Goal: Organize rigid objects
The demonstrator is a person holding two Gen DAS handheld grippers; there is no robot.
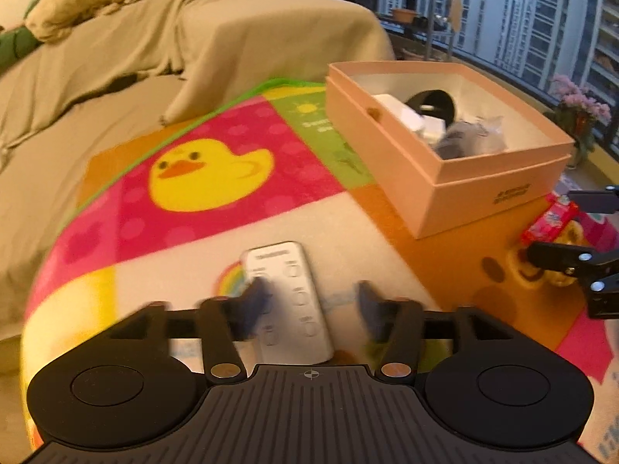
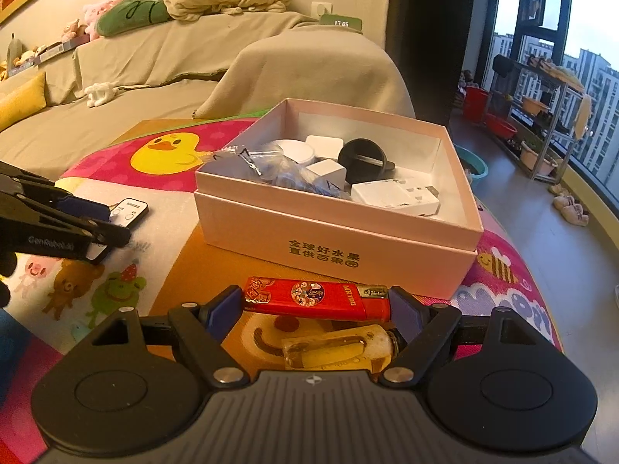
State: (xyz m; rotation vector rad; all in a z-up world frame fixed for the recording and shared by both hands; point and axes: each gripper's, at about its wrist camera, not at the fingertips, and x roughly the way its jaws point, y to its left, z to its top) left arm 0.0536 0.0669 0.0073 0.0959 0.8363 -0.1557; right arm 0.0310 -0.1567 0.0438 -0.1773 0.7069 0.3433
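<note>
My feeds look warm and rather dim, with an orange-yellow cast over everything. Daylight comes in from the windows (image 2: 580,58) at the right, where the sky is pale and nearly washed out. On my left wrist view the remote (image 1: 288,301) and the left gripper (image 1: 309,305) fingertips are smeared with blur, and the pink box (image 1: 464,193) is soft too. My right wrist view is sharper; the lighter (image 2: 317,297) reads clearly. Both pictures bow strongly at the edges.

white remote (image 1: 290,301) laid flat on mat | red lighter (image 2: 315,298) laid crosswise before pink box (image 2: 336,247) | box open, partly filled | yellow lighter (image 2: 336,348) beside red one
</note>
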